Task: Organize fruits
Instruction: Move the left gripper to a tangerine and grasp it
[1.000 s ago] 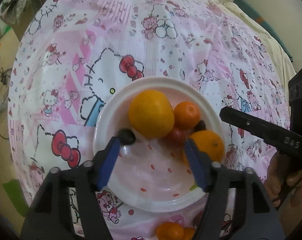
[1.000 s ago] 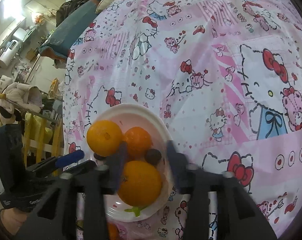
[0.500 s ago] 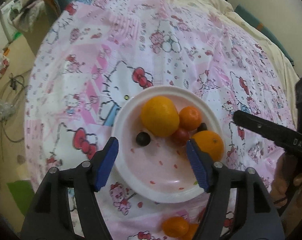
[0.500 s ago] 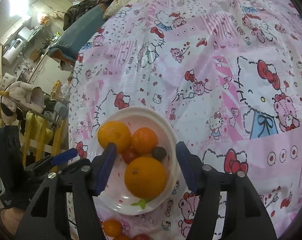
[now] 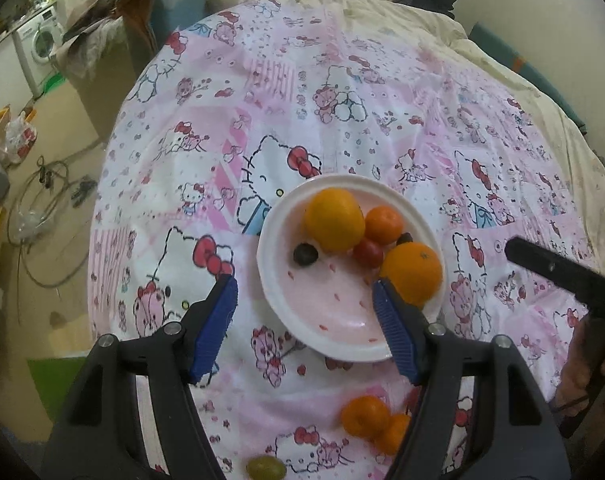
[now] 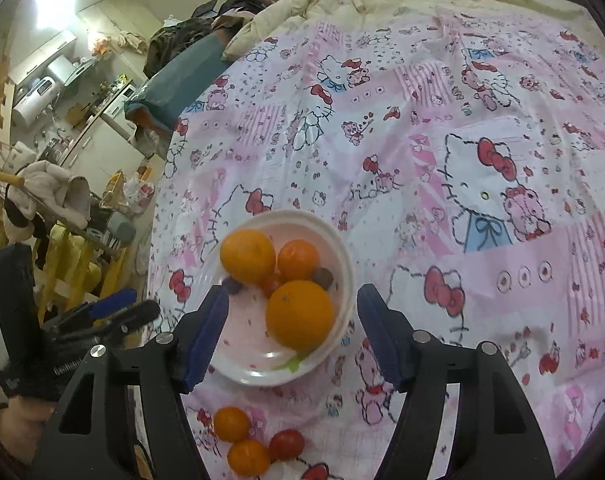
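A white plate (image 5: 326, 312) on the pink cartoon-cat cloth holds two oranges (image 5: 333, 219) (image 5: 412, 273), a mandarin (image 5: 383, 225), a cherry tomato (image 5: 367, 253) and a dark grape (image 5: 305, 255). My left gripper (image 5: 302, 284) hangs open above the plate's near side, gripping nothing. In the right wrist view the same plate (image 6: 338, 240) lies below my right gripper (image 6: 293, 292), which is open. The near orange (image 6: 299, 314) sits free under it. Each gripper shows in the other's view: the right gripper (image 5: 558, 272) and the left gripper (image 6: 114, 312).
Two loose mandarins (image 6: 231, 424) (image 6: 248, 456) and a cherry tomato (image 6: 287, 444) lie on the cloth near the plate. A green grape (image 5: 265, 468) lies nearer still. The cloth's edge (image 5: 102, 208) drops to the floor at left; bedding (image 5: 382, 8) lies behind.
Both grippers have pulled back and up from the plate. The right jaws widened away from the near orange, which stays in the plate. The dark grape lies clear of the left finger.
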`<control>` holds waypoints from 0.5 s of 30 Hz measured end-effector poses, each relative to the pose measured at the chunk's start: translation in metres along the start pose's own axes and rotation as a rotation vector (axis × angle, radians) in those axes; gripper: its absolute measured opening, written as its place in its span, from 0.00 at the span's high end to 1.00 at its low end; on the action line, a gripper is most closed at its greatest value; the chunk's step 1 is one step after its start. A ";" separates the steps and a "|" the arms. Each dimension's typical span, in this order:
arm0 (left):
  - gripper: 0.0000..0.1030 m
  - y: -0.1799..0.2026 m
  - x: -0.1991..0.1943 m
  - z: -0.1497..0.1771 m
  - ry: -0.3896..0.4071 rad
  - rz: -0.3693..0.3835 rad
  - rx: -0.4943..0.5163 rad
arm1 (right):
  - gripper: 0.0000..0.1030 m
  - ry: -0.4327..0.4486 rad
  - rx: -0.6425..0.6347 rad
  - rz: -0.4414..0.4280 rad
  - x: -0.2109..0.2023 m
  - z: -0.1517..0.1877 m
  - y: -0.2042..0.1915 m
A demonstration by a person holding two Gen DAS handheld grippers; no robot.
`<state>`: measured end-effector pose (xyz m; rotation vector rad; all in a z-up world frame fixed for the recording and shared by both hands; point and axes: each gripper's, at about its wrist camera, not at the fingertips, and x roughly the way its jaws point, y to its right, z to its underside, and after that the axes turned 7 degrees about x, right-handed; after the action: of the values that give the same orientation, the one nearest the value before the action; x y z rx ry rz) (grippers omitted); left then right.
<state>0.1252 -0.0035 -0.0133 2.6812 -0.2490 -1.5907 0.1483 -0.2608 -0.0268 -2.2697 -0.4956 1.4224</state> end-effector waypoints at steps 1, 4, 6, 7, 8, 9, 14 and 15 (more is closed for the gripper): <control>0.35 0.001 -0.002 0.002 0.003 -0.002 0.004 | 0.32 -0.006 0.004 0.002 -0.001 0.006 0.001; 0.35 0.005 -0.008 0.008 0.017 -0.011 0.022 | 0.32 -0.013 0.014 -0.002 -0.006 0.016 0.003; 0.35 0.007 -0.012 0.013 0.023 -0.015 0.031 | 0.32 -0.009 0.011 0.000 -0.010 0.022 0.002; 0.35 0.007 -0.013 0.016 0.024 -0.017 0.034 | 0.32 -0.005 0.009 0.001 -0.012 0.024 0.001; 0.35 0.007 -0.014 0.017 0.023 -0.018 0.034 | 0.32 -0.004 0.010 0.000 -0.013 0.026 0.001; 0.35 0.006 -0.015 0.019 0.022 -0.018 0.033 | 0.32 -0.002 0.014 -0.002 -0.015 0.029 0.000; 0.35 0.002 -0.019 0.030 0.015 -0.019 0.017 | 0.32 -0.001 0.027 -0.002 -0.021 0.039 0.001; 0.35 0.002 -0.019 0.032 0.012 -0.020 0.016 | 0.32 -0.001 0.029 -0.001 -0.022 0.041 0.001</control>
<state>0.0882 -0.0001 -0.0117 2.7137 -0.2364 -1.5837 0.1018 -0.2666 -0.0271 -2.2451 -0.4735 1.4215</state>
